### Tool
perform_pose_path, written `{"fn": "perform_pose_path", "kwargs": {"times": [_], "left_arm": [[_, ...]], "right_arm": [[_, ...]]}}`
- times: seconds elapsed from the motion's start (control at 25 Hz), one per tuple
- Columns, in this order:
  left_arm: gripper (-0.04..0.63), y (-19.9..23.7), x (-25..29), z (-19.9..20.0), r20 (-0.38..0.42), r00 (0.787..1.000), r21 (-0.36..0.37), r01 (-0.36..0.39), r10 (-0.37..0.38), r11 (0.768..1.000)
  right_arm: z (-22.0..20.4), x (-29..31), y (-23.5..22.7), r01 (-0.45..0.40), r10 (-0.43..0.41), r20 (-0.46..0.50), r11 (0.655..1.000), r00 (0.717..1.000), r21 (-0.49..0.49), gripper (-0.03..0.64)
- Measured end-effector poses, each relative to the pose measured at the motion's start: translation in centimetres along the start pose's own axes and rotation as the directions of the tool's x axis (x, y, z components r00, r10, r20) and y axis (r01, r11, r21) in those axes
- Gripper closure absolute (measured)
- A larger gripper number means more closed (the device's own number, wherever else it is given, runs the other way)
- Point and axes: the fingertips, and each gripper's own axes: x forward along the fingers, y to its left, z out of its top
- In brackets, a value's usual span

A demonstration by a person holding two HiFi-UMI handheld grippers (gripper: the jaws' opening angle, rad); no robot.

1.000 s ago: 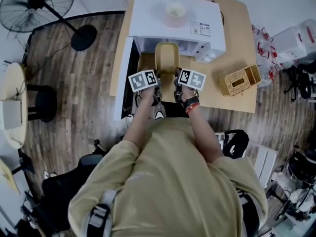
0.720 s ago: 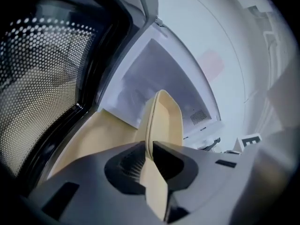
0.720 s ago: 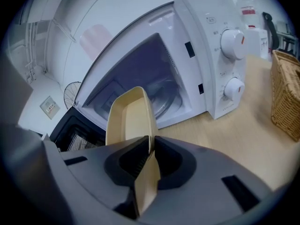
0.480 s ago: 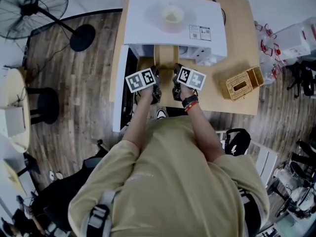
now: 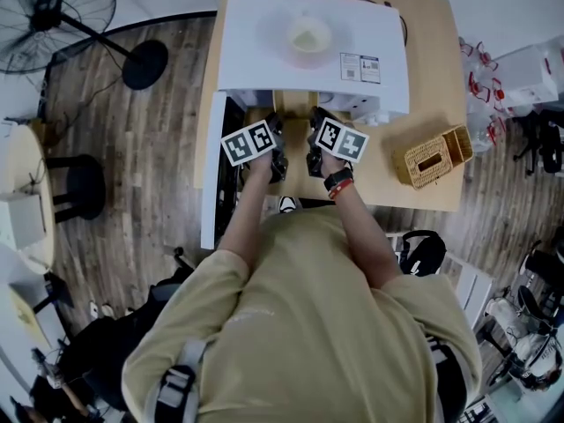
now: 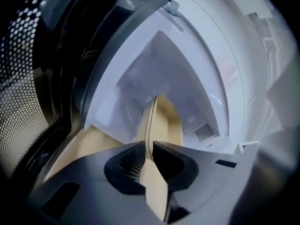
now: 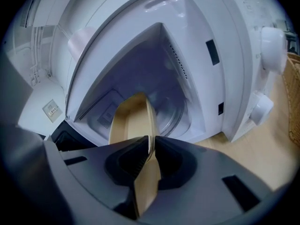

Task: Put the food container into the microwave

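I have the left claw (image 6: pixel 149 149) and right claw (image 7: pixel 151 146) each clamped on the container (image 6: pixel 165 121) rim; tilting could snag it on the microwave (image 5: pixel 313 42) frame.

food container (image 5: pixel 295 122): tan, far end inside the microwave (image 5: pixel 256 60) | microwave: white, standing open

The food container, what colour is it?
Pale tan food container, seen best in the right gripper view.

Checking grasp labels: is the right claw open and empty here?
No: the right claw is shut on the rim of the food container at the microwave opening.
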Motion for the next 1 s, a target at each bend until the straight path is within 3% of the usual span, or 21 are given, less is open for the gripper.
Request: {"fn": "perform_pose_path", "kwargs": {"times": [0.2, 0.72, 0.84, 0.92, 1.0], "left_arm": [[0.548, -0.3, 1.1, 1.5, 0.028, 0.999, 0.012, 0.016, -0.017, 1.000], [0.545, -0.3, 3.7, 4.4, 0.066, 0.998, 0.104, -0.028, 0.021, 0.994], [0.541, -0.3, 4.2, 4.5, 0.066, 0.998, 0.099, -0.027, 0.020, 0.995], [0.537, -0.3, 4.3, 4.6, 0.070, 0.997, 0.115, -0.027, 0.019, 0.993], [0.518, -0.5, 4.3, 4.8, 0.084, 0.996, 0.173, -0.040, 0.026, 0.984]], "right_arm": [[1.5, 1.1, 0.0, -0.008, 0.008, 0.018, 1.000, 1.000, -0.018, 0.566], [3.6, 4.4, 0.0, 0.003, 0.001, 0.042, 0.996, 0.999, -0.094, 0.558], [3.8, 4.9, 0.0, -0.001, 0.007, 0.047, 0.993, 0.999, -0.117, 0.552], [4.2, 4.9, 0.2, 0.004, 0.005, 0.056, 0.988, 0.998, -0.156, 0.538], [4.3, 5.0, 0.5, 0.006, 0.006, 0.063, 0.980, 0.998, -0.198, 0.469]]}}
